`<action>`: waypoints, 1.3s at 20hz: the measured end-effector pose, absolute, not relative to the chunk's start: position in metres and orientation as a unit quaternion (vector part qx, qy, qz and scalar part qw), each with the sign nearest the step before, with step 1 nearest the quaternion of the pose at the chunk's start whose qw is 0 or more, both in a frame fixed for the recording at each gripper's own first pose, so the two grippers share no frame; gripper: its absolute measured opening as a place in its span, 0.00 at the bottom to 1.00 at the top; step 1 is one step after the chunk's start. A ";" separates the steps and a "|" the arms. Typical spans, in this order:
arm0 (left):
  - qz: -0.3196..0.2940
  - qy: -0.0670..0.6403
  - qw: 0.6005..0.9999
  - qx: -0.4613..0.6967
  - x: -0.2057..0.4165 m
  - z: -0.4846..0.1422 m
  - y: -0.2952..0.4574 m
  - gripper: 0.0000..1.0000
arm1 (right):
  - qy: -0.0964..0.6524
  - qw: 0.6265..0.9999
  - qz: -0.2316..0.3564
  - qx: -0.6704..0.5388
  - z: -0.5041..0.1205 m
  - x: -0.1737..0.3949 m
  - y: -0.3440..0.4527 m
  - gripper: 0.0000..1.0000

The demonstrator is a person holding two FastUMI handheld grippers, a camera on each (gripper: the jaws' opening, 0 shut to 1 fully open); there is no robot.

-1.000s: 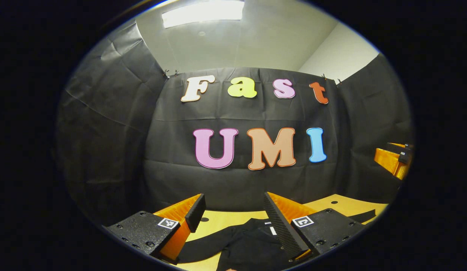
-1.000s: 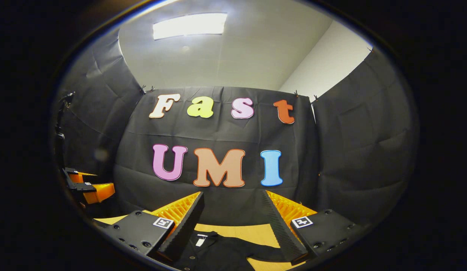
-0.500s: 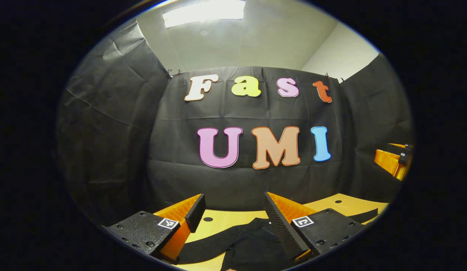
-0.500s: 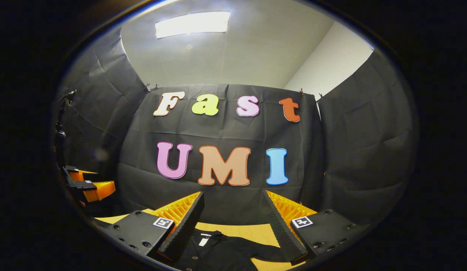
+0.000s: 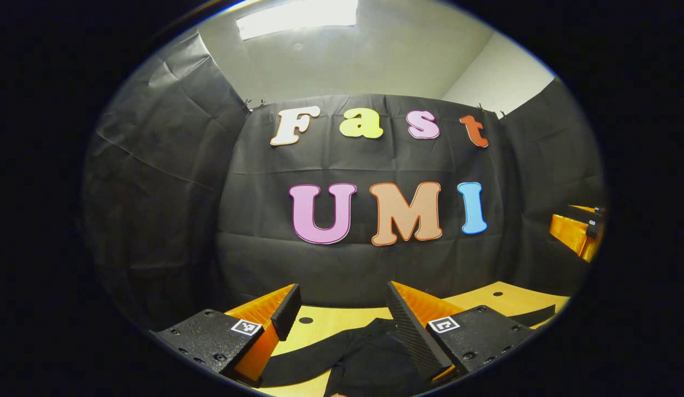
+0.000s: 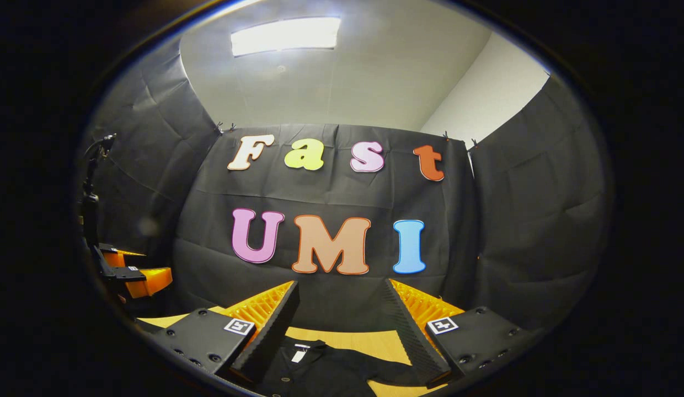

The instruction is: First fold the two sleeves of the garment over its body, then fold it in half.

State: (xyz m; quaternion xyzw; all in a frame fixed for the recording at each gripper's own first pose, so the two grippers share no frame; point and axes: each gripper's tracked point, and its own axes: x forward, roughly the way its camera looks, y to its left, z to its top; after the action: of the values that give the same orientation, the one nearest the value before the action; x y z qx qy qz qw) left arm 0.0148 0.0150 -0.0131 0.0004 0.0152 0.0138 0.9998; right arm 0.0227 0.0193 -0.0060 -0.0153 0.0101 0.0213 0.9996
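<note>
In the left gripper view, the left gripper (image 5: 342,309) hung above the wooden table (image 5: 502,298) with its 2 fingers spread wide and nothing between them. The black garment (image 5: 369,358) lay flat on the table below and beyond the jaws: its body sat under the gap and ran beneath the right-hand finger (image 5: 411,328), while 1 sleeve (image 5: 303,358) stretched toward the left-hand finger, not touching either pad. The right gripper (image 5: 576,231) showed at the far right edge, raised well apart from the cloth.

In the right gripper view, the right gripper (image 6: 339,314) also stood with its jaws parted and empty. The garment (image 6: 325,366) lay on the table (image 6: 369,339) low between the fingers, its collar and a small white tag (image 6: 299,354) just beside the left-hand finger (image 6: 267,333). The left gripper (image 6: 135,275) appeared at the far left, off the garment.
</note>
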 end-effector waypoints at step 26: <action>0.030 0.024 0.999 -0.001 0.036 -0.007 -0.036 0.94 | 0.059 0.995 -0.022 -0.077 -0.045 0.077 -0.150 0.97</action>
State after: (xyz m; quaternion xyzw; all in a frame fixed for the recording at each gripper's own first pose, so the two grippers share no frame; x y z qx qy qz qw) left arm 0.0355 -0.0358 -0.0067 -0.0009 0.0243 0.0299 0.9993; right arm 0.0773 -0.1498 -0.0453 -0.0768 0.0591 -0.0223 0.9950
